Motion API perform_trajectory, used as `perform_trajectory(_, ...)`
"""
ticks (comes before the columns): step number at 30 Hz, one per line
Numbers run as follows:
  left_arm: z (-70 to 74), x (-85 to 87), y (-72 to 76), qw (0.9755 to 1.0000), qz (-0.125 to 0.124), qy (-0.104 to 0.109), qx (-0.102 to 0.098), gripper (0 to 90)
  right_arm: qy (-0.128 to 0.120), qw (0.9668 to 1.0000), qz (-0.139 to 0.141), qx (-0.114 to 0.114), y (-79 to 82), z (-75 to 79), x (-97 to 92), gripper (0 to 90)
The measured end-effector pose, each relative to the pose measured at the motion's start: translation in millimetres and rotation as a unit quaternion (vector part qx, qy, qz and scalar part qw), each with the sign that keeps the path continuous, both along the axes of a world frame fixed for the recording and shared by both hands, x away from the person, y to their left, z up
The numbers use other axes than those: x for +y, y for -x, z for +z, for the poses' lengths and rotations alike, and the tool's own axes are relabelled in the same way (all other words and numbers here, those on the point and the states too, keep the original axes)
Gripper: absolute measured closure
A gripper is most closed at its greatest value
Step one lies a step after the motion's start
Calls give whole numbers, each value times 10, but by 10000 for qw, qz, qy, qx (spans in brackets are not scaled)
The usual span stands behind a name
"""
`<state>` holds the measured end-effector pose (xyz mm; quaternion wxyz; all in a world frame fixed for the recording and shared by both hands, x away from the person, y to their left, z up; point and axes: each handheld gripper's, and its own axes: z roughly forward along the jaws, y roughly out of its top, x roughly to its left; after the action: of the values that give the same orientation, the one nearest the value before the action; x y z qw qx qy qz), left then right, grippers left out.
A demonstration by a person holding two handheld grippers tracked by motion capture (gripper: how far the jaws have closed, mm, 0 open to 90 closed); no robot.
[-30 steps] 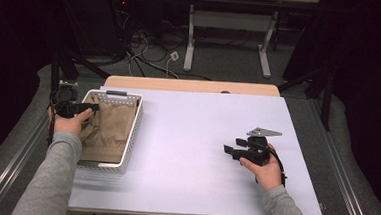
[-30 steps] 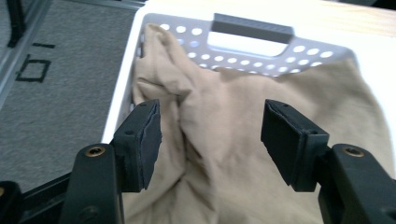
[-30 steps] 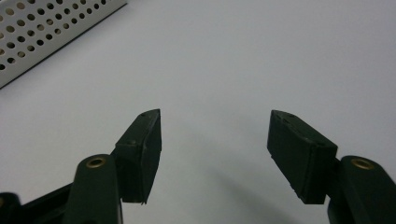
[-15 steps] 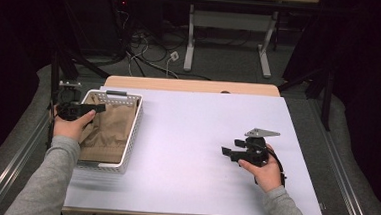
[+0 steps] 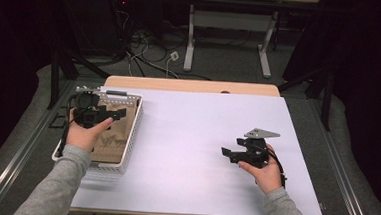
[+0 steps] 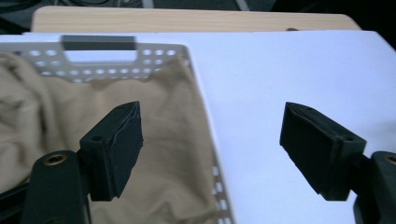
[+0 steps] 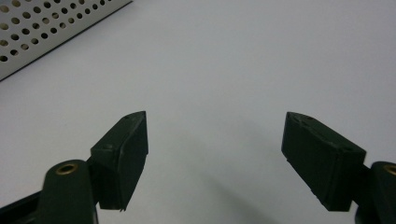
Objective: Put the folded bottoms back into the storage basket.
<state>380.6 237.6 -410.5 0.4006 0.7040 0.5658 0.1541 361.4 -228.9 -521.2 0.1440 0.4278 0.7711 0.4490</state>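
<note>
A white perforated basket (image 5: 136, 119) stands at the table's left and holds a crumpled tan cloth (image 5: 114, 135). My left gripper (image 5: 119, 113) hovers over the basket's far half and points right. Its jaws have just been opening and stand open with nothing between them. In the left gripper view this gripper (image 6: 211, 112) straddles the basket's right wall (image 6: 215, 172), with the cloth (image 6: 173, 116) below its left jaw. My right gripper (image 5: 227, 153) is low over the white table sheet at the right and points left. It (image 7: 215, 116) has also just been opening, and its jaws are empty.
The white sheet (image 5: 191, 137) covers most of the wooden table (image 5: 190, 85). A corner of the basket (image 7: 42, 28) shows in the right gripper view. Beyond the table's far edge are cables (image 5: 146, 54) and table legs (image 5: 190, 42) on a dark floor.
My left hand has carried its gripper to the right, from the basket's left rim to over the cloth. The right hand has stayed in place.
</note>
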Motion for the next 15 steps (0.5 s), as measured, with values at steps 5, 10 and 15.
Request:
perform_trajectory(5,-10,-193,56,9995,-296,38,-41,164,7,10000,-26,-83,11,28,-3,200)
perform_trajectory(10,-18,-379,98,9983,-573,22,-93,157,78,9999,-64,-129,25,60,-4,158)
perform_trajectory(15,-49,-555,133,9965,-838,25,-75,153,157,9997,-66,-198,39,83,1,152)
